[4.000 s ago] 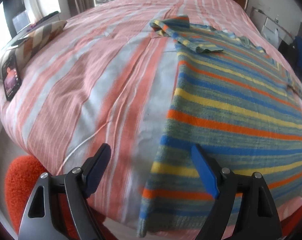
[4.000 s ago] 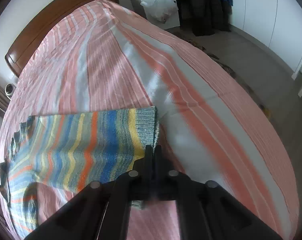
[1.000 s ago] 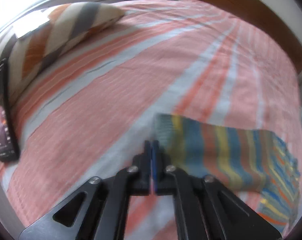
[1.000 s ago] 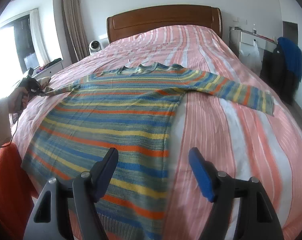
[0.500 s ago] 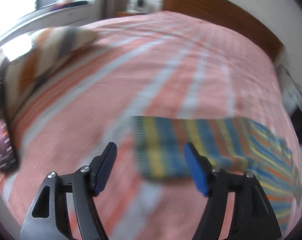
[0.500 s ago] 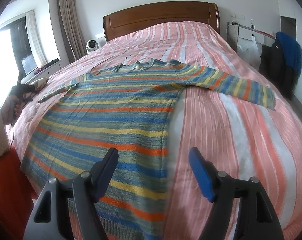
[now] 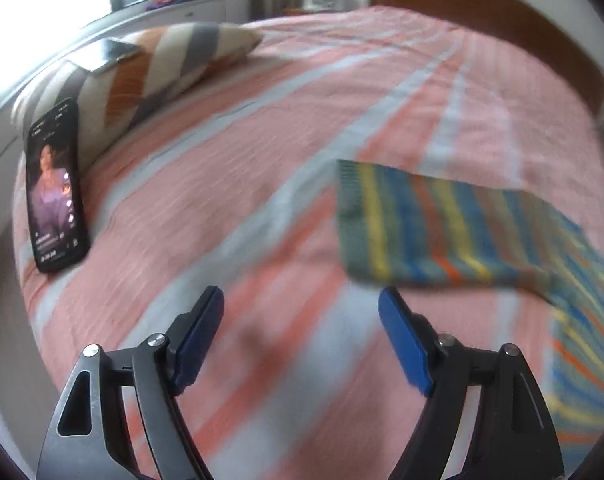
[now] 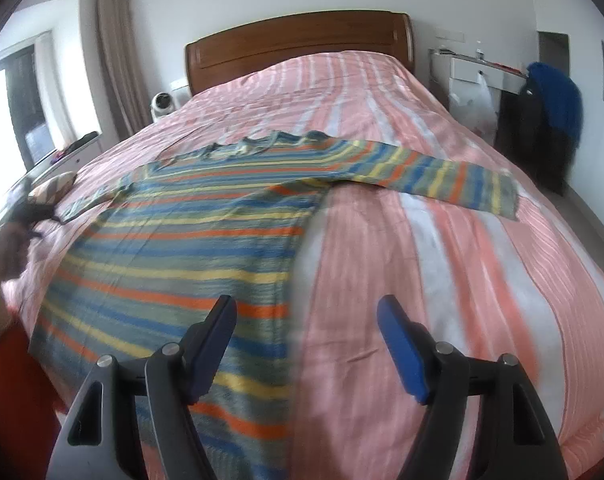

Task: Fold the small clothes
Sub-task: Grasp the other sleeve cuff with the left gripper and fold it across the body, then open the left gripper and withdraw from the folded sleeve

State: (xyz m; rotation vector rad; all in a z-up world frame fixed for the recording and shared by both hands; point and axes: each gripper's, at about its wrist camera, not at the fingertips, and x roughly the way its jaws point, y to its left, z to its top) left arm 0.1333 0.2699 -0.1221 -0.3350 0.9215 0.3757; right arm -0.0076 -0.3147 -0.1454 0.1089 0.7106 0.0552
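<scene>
A striped sweater (image 8: 190,232) in blue, yellow, orange and grey-green lies flat on the bed with both sleeves spread out. In the left wrist view its left sleeve (image 7: 430,232) rests on the cover ahead and to the right of my left gripper (image 7: 300,314), whose jaws are opening with nothing between them. My right gripper (image 8: 306,322) hangs open over the sweater's near right edge, its left finger above the knit, its right finger above bare cover. The other sleeve (image 8: 442,180) stretches towards the bed's right side.
The bed (image 8: 482,280) has a pink and white striped cover and a wooden headboard (image 8: 298,44). A striped pillow (image 7: 142,76) and a lit phone (image 7: 56,192) lie at the bed's left edge. A person's hand (image 8: 6,244) holds the left gripper at far left. Dark clothes (image 8: 550,120) hang at right.
My left gripper let go of the sleeve cuff, opened wide and drew back to the left; the sleeve now lies flat on the cover. The right gripper stayed open and hardly moved.
</scene>
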